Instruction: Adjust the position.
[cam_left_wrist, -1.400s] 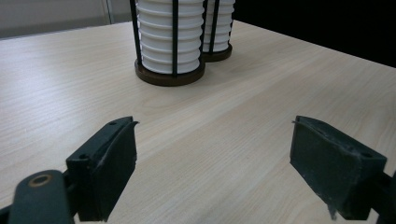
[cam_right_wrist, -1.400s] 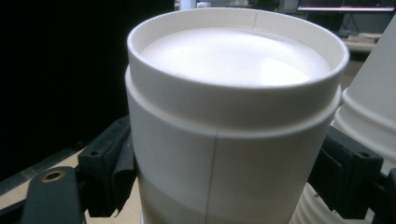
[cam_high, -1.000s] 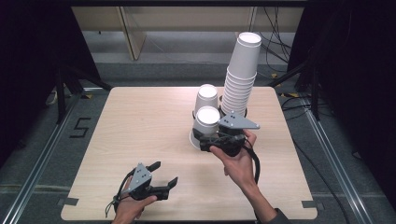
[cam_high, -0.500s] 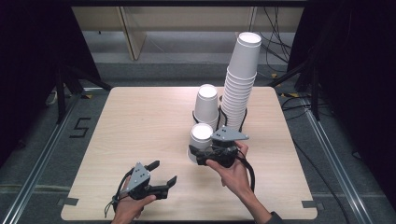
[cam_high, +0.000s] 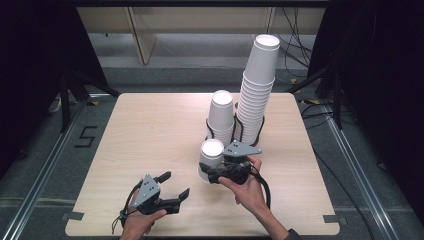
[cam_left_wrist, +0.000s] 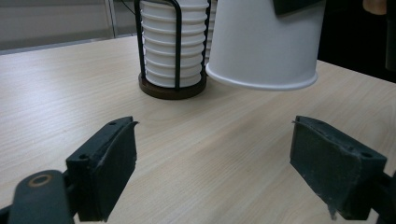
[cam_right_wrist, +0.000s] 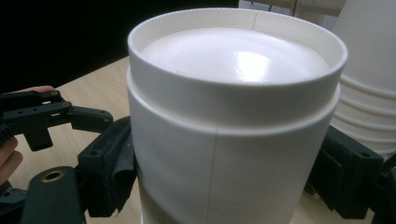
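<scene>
My right gripper (cam_high: 210, 174) is shut on an upside-down white paper cup (cam_high: 211, 155), its jaws pressing both sides of the cup (cam_right_wrist: 233, 116). In the left gripper view that cup (cam_left_wrist: 266, 42) hangs slightly tilted, its rim just above the wooden table (cam_high: 150, 130). My left gripper (cam_high: 176, 184) rests near the table's front edge, left of the cup. It is open, with nothing between its jaws (cam_left_wrist: 212, 154).
Behind the held cup a short stack of inverted cups (cam_high: 221, 117) stands in a black wire holder (cam_left_wrist: 173, 46). A much taller cup stack (cam_high: 257, 95) rises just to its right. Dark floor and cables surround the table.
My right gripper has come down and toward the table's front with the cup. The left gripper has stayed where it was.
</scene>
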